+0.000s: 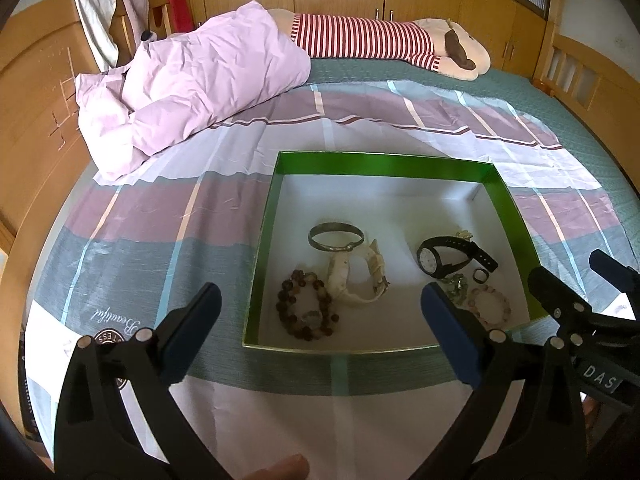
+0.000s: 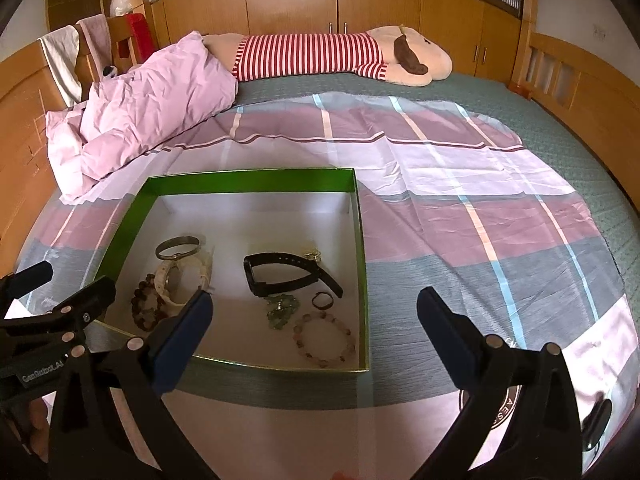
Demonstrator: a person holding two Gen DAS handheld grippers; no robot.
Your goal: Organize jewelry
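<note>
A green box with a white floor [image 1: 380, 164] [image 2: 248, 180] lies on the bed sheet. Its left half holds a metal bangle [image 1: 336, 236] [image 2: 178, 246], a white watch [image 1: 360, 276] and a brown bead bracelet [image 1: 306, 310] [image 2: 142, 304]. In the right half lie a black watch [image 1: 448, 256] [image 2: 280, 276], a small ring [image 1: 480, 275] [image 2: 319, 300], a green bead piece [image 2: 282, 308] and a pink bead bracelet [image 1: 492, 304] [image 2: 324, 338]. My left gripper [image 1: 320, 296] [image 2: 68, 280] hovers open over the box's near left. My right gripper [image 2: 315, 298] [image 1: 570, 268] stands open at its near right. Neither holds anything.
A checked pink, grey and white sheet [image 2: 460, 208] covers the green mattress. A crumpled pink quilt [image 1: 192, 80] lies at the back left, and a plush toy in a red striped shirt [image 1: 360, 36] lies along the far side. Wooden bed ends and cabinets surround the bed.
</note>
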